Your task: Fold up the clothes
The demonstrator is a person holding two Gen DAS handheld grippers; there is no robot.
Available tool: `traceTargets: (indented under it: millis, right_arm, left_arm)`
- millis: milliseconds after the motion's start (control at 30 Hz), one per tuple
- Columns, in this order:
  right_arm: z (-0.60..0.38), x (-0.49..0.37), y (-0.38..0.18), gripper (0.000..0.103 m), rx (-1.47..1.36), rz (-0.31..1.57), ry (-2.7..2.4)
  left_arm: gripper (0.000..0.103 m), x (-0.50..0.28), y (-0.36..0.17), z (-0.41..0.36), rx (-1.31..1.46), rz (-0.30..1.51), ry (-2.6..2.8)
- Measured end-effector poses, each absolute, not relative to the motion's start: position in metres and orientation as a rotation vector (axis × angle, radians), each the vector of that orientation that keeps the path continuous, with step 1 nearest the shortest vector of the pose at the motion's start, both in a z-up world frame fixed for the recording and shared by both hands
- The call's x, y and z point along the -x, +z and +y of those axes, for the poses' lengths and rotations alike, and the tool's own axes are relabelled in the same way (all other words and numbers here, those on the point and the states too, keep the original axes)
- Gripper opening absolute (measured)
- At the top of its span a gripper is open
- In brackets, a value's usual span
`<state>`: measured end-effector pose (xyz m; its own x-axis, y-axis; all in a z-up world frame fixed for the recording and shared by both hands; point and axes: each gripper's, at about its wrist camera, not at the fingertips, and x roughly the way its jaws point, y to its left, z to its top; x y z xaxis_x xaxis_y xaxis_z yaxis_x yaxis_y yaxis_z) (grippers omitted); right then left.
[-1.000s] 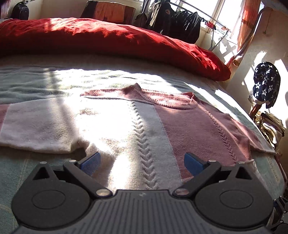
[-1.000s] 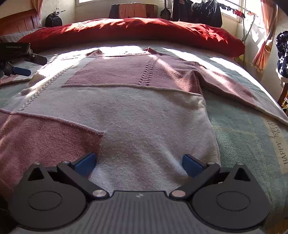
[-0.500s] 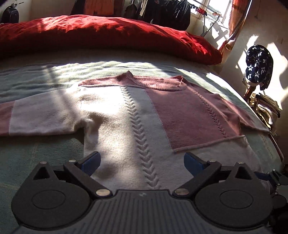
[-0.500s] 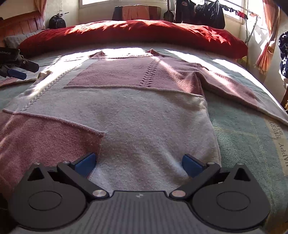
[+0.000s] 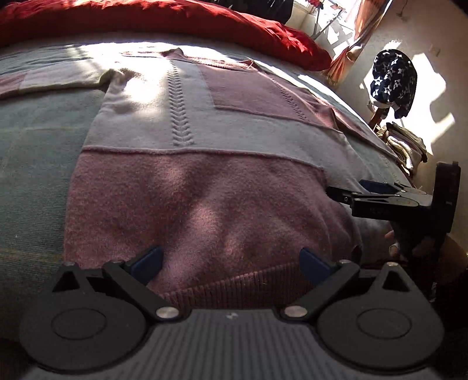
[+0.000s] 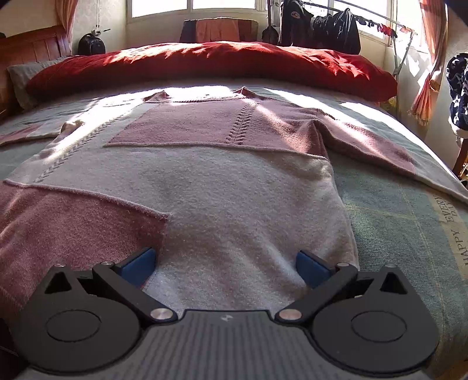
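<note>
sweater [image 5: 204, 122] flat on bed [image 6: 403, 210]
left gripper [image 5: 231, 261] and right gripper [image 6: 225, 264] both spread wide at its hem, gripping nothing.

Each black claw [image 5: 231, 260] carries blue pads [image 5: 146, 261] and silver pivot screws [image 5: 166, 312].

Red duvet [image 6: 210, 67]; perhaps jackets [image 6: 318, 26] behind.

bed [image 6: 395, 210] | on it: sweater [image 6: 222, 187] flat, red duvet [image 6: 204, 67]
</note>
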<state>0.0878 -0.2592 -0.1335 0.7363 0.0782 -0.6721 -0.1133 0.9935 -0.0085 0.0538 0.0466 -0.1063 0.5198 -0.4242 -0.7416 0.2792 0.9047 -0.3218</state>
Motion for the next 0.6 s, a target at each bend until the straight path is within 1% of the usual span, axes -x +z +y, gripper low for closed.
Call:
traceTargets:
  millis: [100,200,267,367,500,600]
  right_arm:
    - [-0.258,-0.085,-0.125,0.103,0.062,0.750,0.125]
    - [-0.246,-0.078,-0.107,0.103,0.076,0.707,0.253]
    - [-0.229,-0.077,-0.099,0.103,0.116,0.671,0.331]
    - [-0.194,-0.084,-0.099,0.103,0.231,0.672,0.417]
    - [-0.176,-0.090,-0.113,0.103,0.320,0.748,0.455]
    - [-0.206,-0.079,-0.119,0.103,0.239,0.796,0.452]
  left_arm:
    - [0.099,-0.044,-0.094,0.051,0.159,0.897,-0.372]
    - [0.099,-0.043,-0.080,0.061,0.163,0.825,-0.308]
    - [0.099,-0.050,-0.079,0.065,0.178,0.816,-0.299]
    - [0.099,-0.052,-0.084,0.062,0.183,0.826,-0.308]
    - [0.099,-0.053,-0.092,0.058,0.190,0.838,-0.322]
    - [0.099,-0.053,-0.102,0.058,0.187,0.869,-0.327]
